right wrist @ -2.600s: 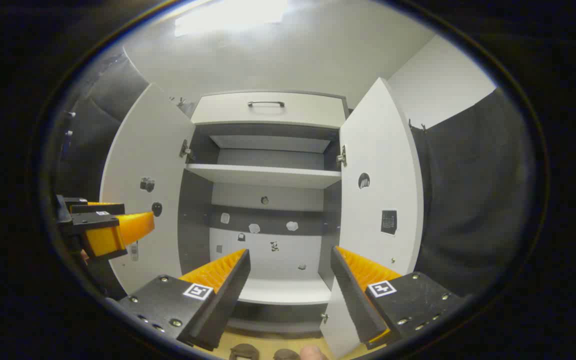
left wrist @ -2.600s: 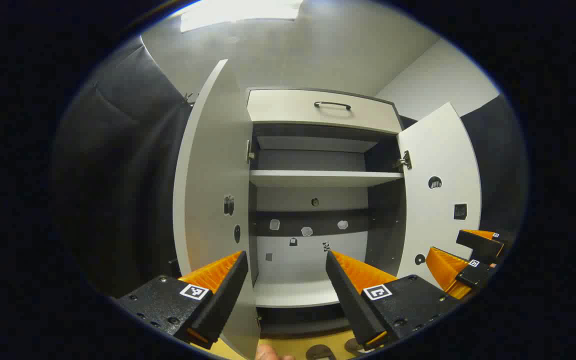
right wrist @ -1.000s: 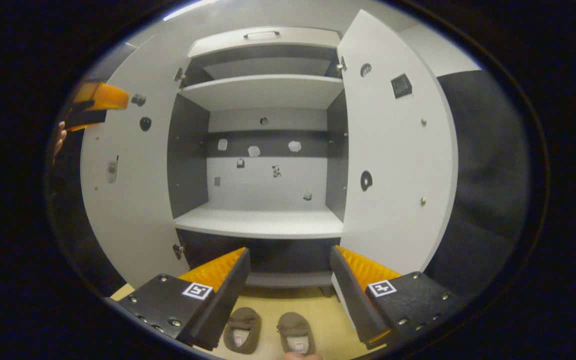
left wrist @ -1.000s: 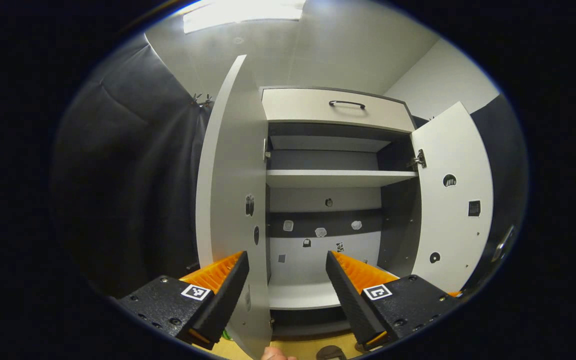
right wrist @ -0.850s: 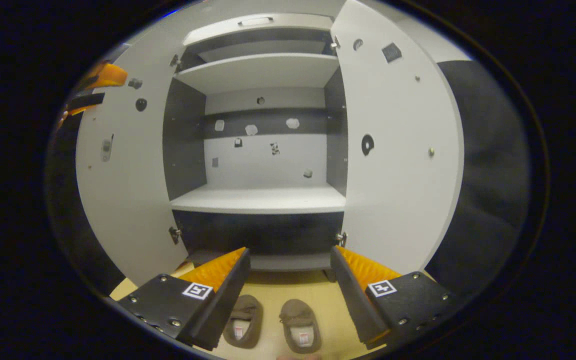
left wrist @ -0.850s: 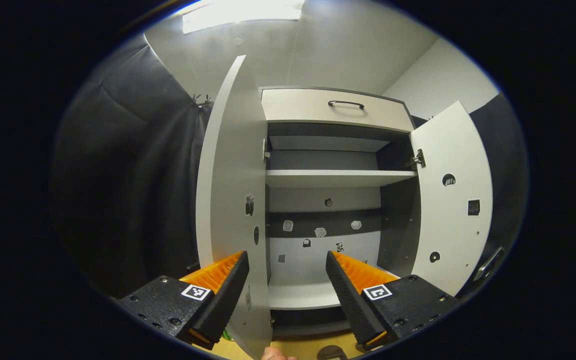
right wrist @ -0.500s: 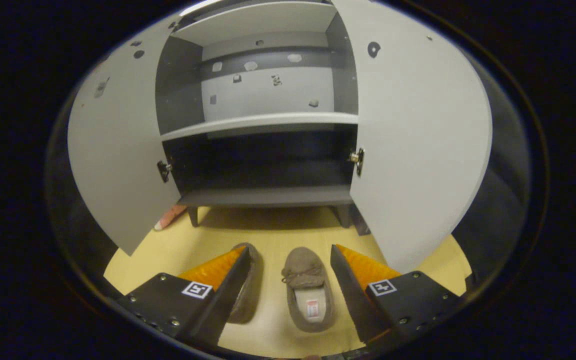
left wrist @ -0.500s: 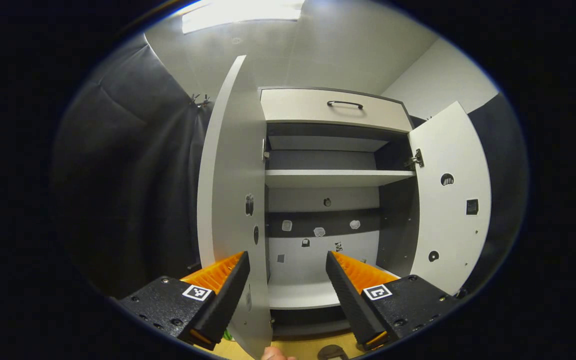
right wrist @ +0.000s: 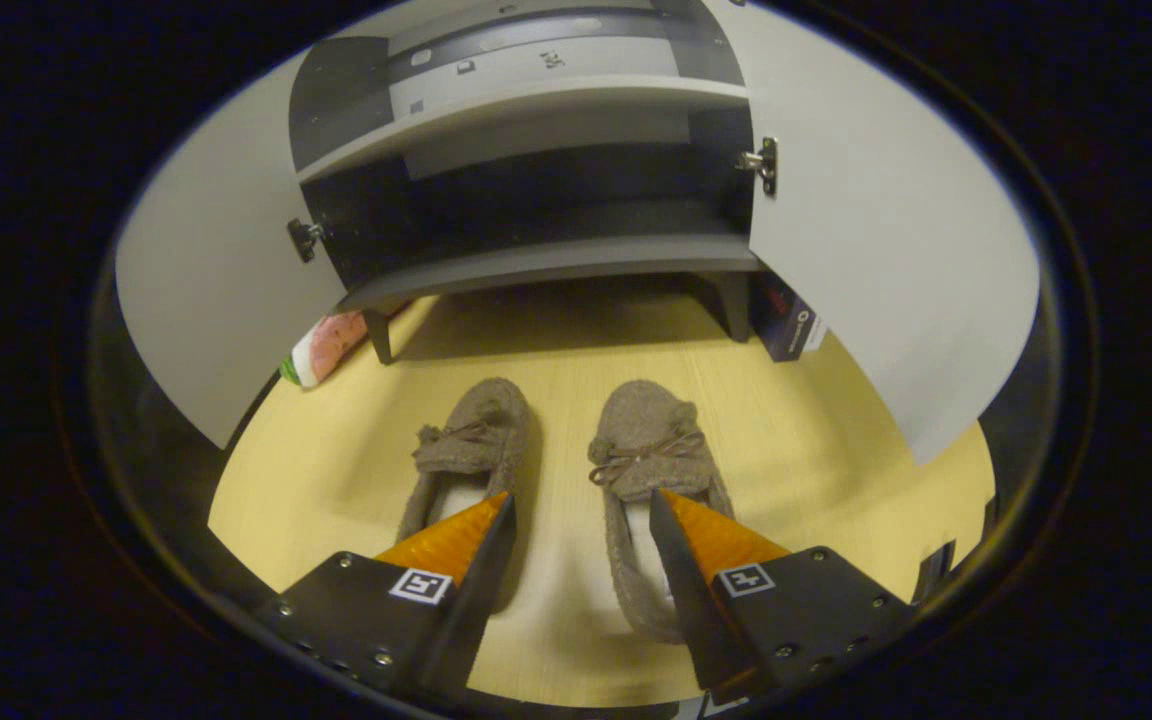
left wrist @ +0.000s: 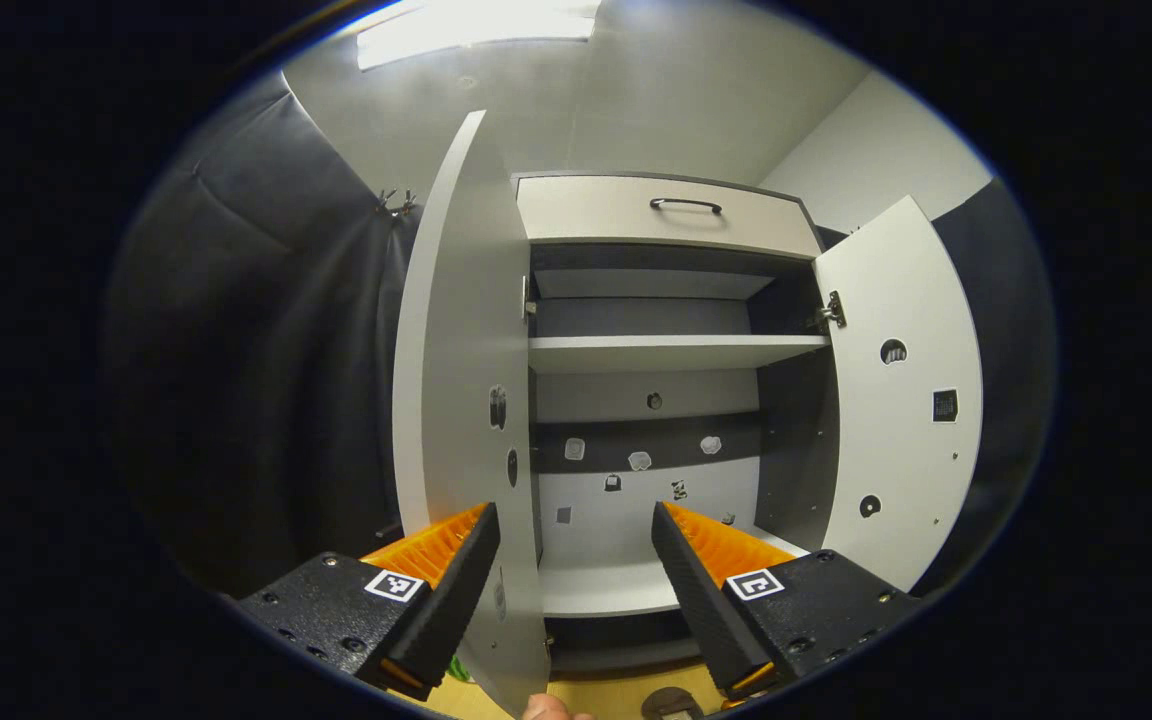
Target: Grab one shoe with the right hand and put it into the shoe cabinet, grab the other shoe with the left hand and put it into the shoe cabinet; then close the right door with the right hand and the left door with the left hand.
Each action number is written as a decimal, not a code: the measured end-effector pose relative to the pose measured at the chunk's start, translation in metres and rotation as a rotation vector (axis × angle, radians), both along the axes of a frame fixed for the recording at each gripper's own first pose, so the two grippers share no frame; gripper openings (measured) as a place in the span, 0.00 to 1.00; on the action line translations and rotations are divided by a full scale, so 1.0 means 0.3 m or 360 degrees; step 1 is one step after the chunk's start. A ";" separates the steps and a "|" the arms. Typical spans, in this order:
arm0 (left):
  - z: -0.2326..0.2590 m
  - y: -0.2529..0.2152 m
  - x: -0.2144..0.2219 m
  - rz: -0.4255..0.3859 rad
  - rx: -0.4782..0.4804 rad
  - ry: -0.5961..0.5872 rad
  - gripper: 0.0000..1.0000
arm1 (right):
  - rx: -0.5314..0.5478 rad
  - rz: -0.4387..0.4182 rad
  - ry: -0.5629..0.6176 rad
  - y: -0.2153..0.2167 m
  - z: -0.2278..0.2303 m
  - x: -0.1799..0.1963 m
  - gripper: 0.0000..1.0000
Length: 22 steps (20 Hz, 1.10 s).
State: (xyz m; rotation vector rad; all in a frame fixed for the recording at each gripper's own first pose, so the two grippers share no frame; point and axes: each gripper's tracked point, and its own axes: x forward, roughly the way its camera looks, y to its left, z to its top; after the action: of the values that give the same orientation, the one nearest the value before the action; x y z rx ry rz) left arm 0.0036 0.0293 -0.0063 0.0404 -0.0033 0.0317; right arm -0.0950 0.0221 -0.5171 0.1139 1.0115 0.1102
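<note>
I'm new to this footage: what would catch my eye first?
In the right gripper view, two brown fuzzy slippers lie side by side on the yellow floor, with the open right claw just above them. In the left gripper view, the white shoe cabinet stands with both doors wide open.

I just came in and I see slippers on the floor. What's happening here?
A person is tidying shoes with two grabber tools. The right gripper is open and low over two brown slippers on the yellow floor, its fingers on either side of the gap between the left slipper and the right slipper. The left gripper is open, pointing at the shoe cabinet, whose two doors stand open. No slipper is inside yet.
</note>
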 end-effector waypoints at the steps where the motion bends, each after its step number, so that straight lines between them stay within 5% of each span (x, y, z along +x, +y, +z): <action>1: -0.002 0.002 0.000 0.0002 0.0007 0.0001 0.94 | 0.0008 -0.0014 0.0032 -0.002 -0.031 0.000 0.77; 8: -0.020 0.002 0.002 0.0024 0.0013 0.0021 0.95 | 0.0022 -0.0090 0.0071 0.015 -0.187 0.098 0.82; 11: -0.023 0.002 0.002 0.0028 0.0032 0.0022 0.93 | -0.0022 -0.0128 0.0103 -0.006 -0.196 0.115 0.53; 14: -0.025 0.003 0.005 0.0033 0.0051 0.0020 0.93 | -0.0066 -0.0172 0.0094 -0.037 -0.199 0.122 0.06; 22: -0.023 -0.001 0.012 0.0017 0.0048 -0.0004 0.94 | -0.0012 -0.0173 -0.0025 -0.054 -0.046 0.131 0.07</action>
State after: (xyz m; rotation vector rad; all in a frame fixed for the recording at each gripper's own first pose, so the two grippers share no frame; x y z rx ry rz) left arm 0.0073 0.0289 -0.0134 0.0708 -0.0062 0.0425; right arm -0.0558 0.0059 -0.5308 0.1603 0.9876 0.0083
